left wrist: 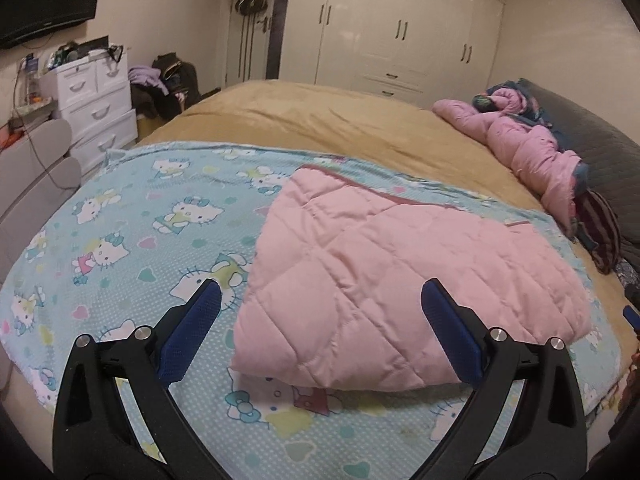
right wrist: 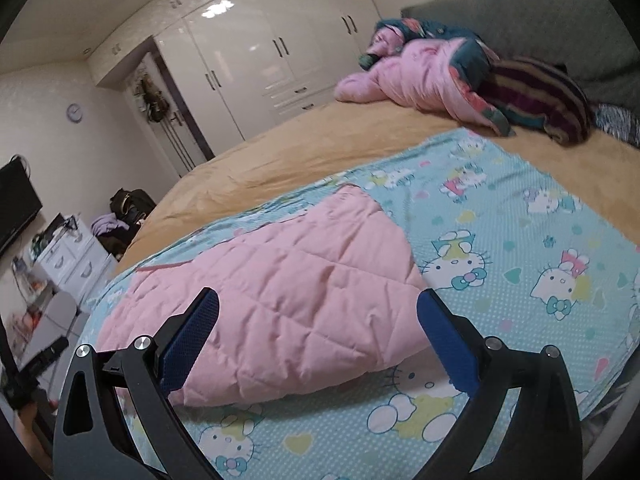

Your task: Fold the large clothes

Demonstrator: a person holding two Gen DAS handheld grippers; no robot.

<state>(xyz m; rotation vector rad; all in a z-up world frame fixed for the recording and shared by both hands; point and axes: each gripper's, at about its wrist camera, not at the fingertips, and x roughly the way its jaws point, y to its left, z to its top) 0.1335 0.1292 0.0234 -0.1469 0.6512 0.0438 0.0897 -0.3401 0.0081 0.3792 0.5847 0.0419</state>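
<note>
A pink quilted garment (left wrist: 384,276) lies folded flat on a light blue cartoon-cat sheet (left wrist: 132,232) spread over the bed. It also shows in the right wrist view (right wrist: 280,300). My left gripper (left wrist: 320,300) is open and empty, hovering just above the garment's near left edge. My right gripper (right wrist: 318,308) is open and empty, hovering above the garment's near right part. Neither touches the fabric.
A tan bedspread (left wrist: 320,120) covers the bed. A crumpled pink and blue jacket (left wrist: 532,140) and a striped cloth (right wrist: 536,100) lie by the grey headboard (right wrist: 520,20). A white drawer unit (left wrist: 96,100) and a clothes pile (left wrist: 168,80) stand to the left; wardrobes (left wrist: 400,28) stand behind.
</note>
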